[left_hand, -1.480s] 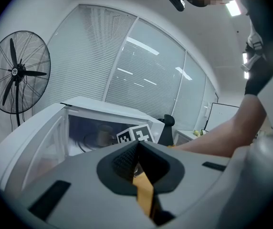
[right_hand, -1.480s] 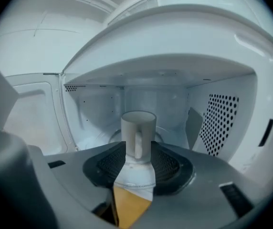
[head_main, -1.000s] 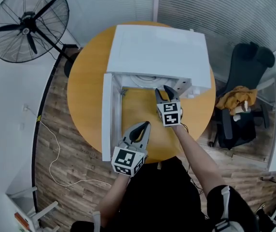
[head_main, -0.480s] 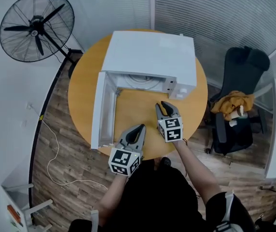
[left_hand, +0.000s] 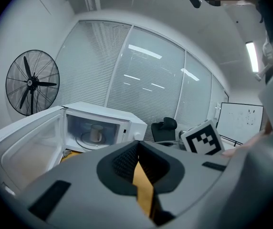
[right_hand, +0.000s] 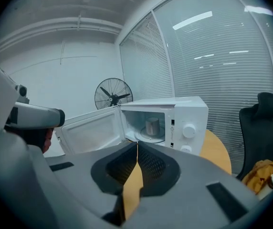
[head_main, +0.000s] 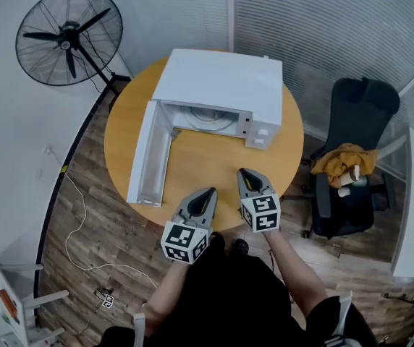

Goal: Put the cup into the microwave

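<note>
A grey cup (left_hand: 96, 132) (right_hand: 152, 126) stands upright on the turntable inside the white microwave (head_main: 221, 78) (left_hand: 105, 116) (right_hand: 189, 109). In the head view the microwave's top hides the cup. The door (head_main: 148, 157) (right_hand: 91, 130) stands swung wide open to the left. Both grippers hang over the near edge of the round orange table (head_main: 200, 157), well back from the oven. My left gripper (head_main: 208, 191) (left_hand: 137, 143) is shut and empty. The jaws of my right gripper (head_main: 244, 172) (right_hand: 137, 144) have just been closing and now meet with nothing between them.
A standing fan (head_main: 68, 36) is at the back left by the wall. To the right of the table a black office chair (head_main: 359, 107) carries a yellow cloth (head_main: 341, 157). A thin cable (head_main: 77, 215) lies on the wooden floor at the left.
Both grippers have drawn back from the microwave's mouth to the table's near edge. The right gripper's jaws, open at the opening a second ago, have closed empty. The cup stays inside.
</note>
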Tool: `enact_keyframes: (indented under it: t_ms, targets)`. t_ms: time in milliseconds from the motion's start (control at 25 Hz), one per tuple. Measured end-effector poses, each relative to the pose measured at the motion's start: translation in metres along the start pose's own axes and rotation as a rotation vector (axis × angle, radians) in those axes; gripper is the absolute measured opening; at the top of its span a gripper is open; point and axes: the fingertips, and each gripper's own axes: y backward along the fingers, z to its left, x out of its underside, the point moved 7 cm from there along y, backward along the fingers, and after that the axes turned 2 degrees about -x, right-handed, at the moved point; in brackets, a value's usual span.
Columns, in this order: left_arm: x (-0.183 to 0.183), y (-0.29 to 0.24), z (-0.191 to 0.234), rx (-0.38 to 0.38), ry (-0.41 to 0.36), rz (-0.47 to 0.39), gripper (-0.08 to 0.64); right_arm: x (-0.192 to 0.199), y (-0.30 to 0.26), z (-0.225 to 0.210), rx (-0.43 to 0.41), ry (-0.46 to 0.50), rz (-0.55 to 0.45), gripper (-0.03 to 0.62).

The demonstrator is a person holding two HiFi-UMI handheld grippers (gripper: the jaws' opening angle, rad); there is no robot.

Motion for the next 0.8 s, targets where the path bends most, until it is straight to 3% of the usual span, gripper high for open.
enact_keyframes:
  t_ms: [560,800]
  targets:
    - [0.006,0.033,-0.036,-0.039,0.004,-0.042,-0.006,-0.018,0.086,0.032,-0.119,0.052,-0.111,0.006]
    - [0.005,0.043,-0.045,-0.057,-0.001,-0.064,-0.006,-0.019,0.105,0.038,-0.153,0.032,-0.130,0.006]
